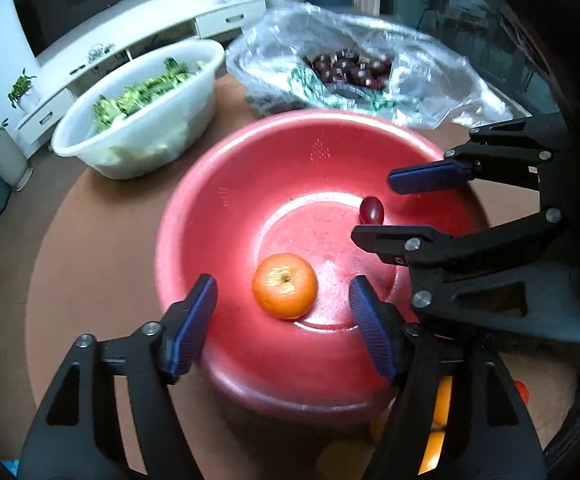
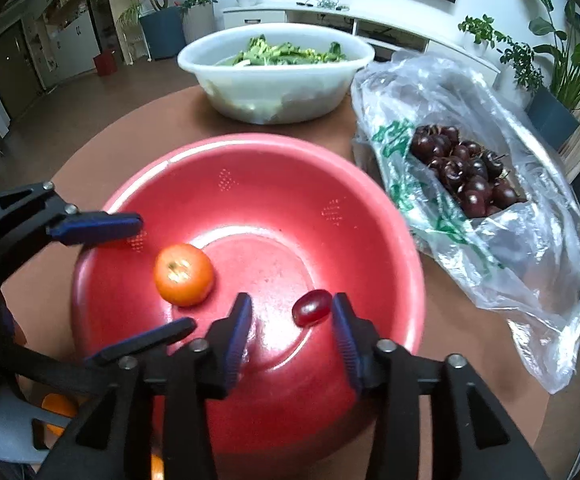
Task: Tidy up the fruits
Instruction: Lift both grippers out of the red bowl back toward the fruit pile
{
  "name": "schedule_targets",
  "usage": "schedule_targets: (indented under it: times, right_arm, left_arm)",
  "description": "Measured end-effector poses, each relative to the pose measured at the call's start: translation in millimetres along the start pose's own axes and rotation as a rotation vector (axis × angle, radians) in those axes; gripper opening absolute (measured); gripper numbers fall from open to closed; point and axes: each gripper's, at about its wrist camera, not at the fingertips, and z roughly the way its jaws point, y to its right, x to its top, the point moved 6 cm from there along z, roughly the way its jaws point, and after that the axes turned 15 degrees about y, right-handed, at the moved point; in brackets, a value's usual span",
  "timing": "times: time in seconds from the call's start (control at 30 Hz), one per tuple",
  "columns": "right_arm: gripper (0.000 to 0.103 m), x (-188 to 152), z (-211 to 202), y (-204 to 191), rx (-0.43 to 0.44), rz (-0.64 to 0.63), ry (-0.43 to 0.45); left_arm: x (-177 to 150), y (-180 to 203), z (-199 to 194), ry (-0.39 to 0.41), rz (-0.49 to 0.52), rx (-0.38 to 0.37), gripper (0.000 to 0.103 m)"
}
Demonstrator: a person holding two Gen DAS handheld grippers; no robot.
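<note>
Red basin (image 1: 250,168) on the table, holding a mandarin (image 1: 285,285) and a grape (image 2: 311,307); left gripper (image 1: 283,322) jaws apart around the mandarin, right gripper (image 2: 291,340) jaws apart beside the grape

We see two matching claws: the left claw (image 1: 282,312) and right claw (image 2: 290,320) are black plastic linkage frames with triangular cut-outs and round silver screws at the pivots, each finger tipped with a ribbed dark-blue pad (image 1: 370,332).
</note>
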Motion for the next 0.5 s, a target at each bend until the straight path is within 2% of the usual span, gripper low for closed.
schedule_targets:
  times: [0.03,0.13,0.2,0.27,0.43,0.5]
  right_arm:
    - [0.059,2,-6,0,0.003,0.001,0.011]
    - [0.061,4,-33,2,0.000,-0.001,0.063]
    - [0.064,3,-55,5,0.000,0.013,0.106]
    - [0.065,-3,-80,7,0.014,0.046,0.151]
    - [0.066,-34,-131,0,0.038,0.120,0.223]
    - [0.066,-55,-148,-11,0.058,0.158,0.232]
  left_arm:
    - [1,-3,-10,0.020,-0.007,0.001,0.073]
    - [1,-13,-40,0.077,-0.041,0.016,0.081]
    - [-2,-21,-63,0.120,-0.085,0.014,0.096]
    - [-10,-27,-86,0.167,-0.106,0.003,0.103]
    - [-53,-34,-127,0.162,-0.190,0.006,0.103]
    - [-78,-32,-136,0.120,-0.222,0.009,0.103]
